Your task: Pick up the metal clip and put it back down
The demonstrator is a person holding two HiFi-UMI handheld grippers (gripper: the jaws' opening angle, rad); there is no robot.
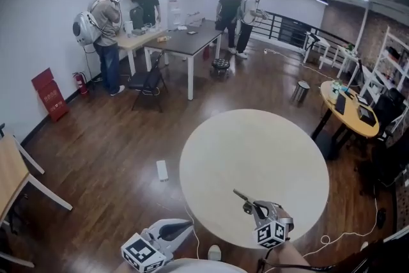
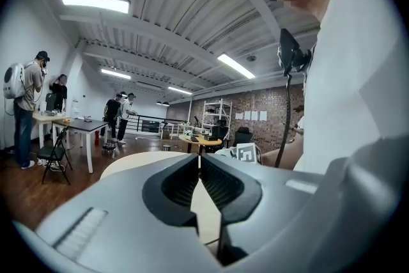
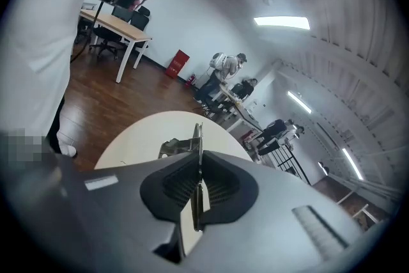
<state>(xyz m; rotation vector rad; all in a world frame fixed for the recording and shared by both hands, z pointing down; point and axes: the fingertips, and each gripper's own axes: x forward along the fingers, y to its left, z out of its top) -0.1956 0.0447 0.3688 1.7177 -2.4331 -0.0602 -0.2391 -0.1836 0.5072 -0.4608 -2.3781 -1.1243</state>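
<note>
**Clip** (image 3: 174, 148): metal, thin, one arm standing past the jaw tips and the sprung body off to one side. Location: in the right gripper (image 3: 199, 162), over the near part of the round surface (image 1: 255, 144). Whether it rode clear of the top or touched it could not be told. The head view suggested a slight lift.

**Right gripper:** jaws clenched on the clip, pads pressed to either face of the thin metal. Reason, as judged: a flat strip offers only its two faces, so a full squeeze across them was the secure hold. The tool was held low and tilted toward the surface, probably so that the way back down would be short.

**Left gripper** (image 2: 199, 162): jaws pressed together with nothing between them; only the pale top showed through the gap behind the tips. Position: beyond the surface's near left rim, close to the person's body. Reason, as judged: the job needed one tool, so the spare was parked clear of the working side.

**Surface:** round, pale, bare apart from the clip, so any spot would serve for setting it down.

**Stage, as judged:** pick-up made; putting down not yet done.

**Surroundings:** dark wood floor (image 1: 108, 144); a white slab (image 1: 162, 169) lying on it left of the surface; four people (image 1: 108, 29) at far tables, well apart from the work.
</note>
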